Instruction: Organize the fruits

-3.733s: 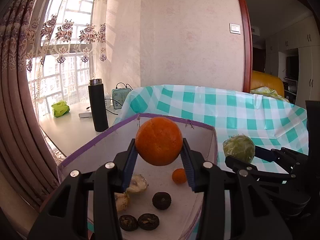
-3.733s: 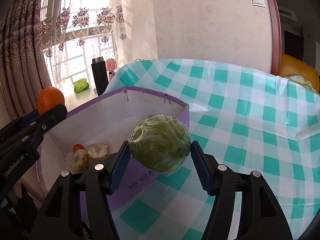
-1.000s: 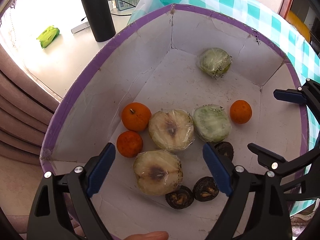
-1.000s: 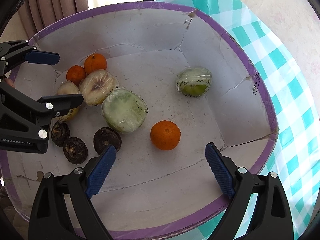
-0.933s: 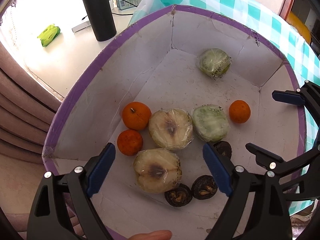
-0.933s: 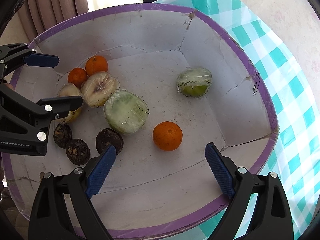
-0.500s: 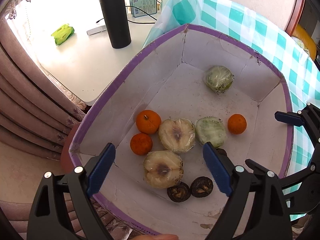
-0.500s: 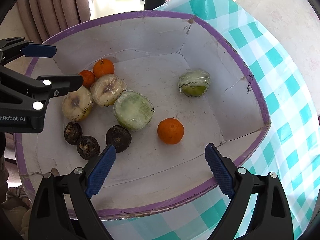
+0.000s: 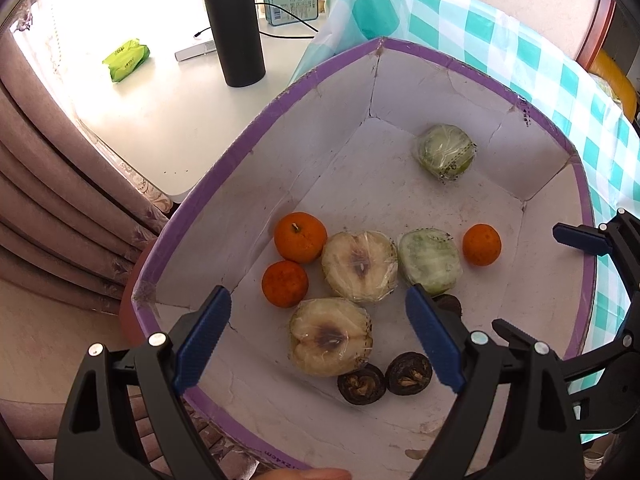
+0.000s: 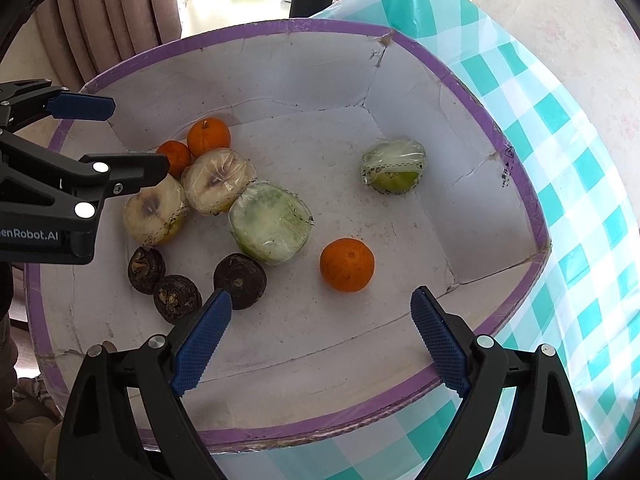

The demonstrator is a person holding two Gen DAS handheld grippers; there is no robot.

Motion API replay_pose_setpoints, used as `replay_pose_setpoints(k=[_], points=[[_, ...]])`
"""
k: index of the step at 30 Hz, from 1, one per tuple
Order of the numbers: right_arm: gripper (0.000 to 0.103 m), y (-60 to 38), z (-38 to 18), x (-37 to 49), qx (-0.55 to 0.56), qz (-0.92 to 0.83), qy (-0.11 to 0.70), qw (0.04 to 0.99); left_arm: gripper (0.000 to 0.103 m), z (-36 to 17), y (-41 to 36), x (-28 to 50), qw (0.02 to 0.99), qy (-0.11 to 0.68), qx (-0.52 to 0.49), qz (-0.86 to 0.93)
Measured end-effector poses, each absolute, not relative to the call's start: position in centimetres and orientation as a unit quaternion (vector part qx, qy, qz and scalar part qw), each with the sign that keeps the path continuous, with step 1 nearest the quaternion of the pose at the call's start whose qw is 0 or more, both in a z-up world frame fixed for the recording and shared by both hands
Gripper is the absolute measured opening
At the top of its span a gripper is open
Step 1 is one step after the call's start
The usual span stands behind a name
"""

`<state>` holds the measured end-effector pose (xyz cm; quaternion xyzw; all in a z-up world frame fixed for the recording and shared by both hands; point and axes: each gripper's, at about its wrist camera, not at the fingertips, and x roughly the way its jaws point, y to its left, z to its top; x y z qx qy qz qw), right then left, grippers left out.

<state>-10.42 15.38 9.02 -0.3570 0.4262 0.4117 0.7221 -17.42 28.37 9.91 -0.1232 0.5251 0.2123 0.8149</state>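
Purple-rimmed box [image 10: 516, 216] on the checked cloth [image 10: 580, 128], holding 4 film-wrapped fruit halves [image 10: 270, 228], 3 oranges [image 10: 347, 265] and 3 dark round fruits [image 10: 240, 280] on its floor; above the box, left gripper [image 9: 316, 336] and right gripper [image 10: 320, 334], jaws wide apart, both empty.

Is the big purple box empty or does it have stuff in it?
It has stuff in it. The purple box holds oranges, plastic-wrapped fruit halves and dark round fruits.
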Motion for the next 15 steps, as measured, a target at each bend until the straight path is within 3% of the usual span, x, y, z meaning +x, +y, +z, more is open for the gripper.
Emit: replay_pose_setpoints(k=[15], points=[[0.089,15.12,8.95,-10.81,-0.361,0.408,0.419,0.727,0.089,9.59,28.46,-17.51,0.818,0.513,-0.118,0.231]])
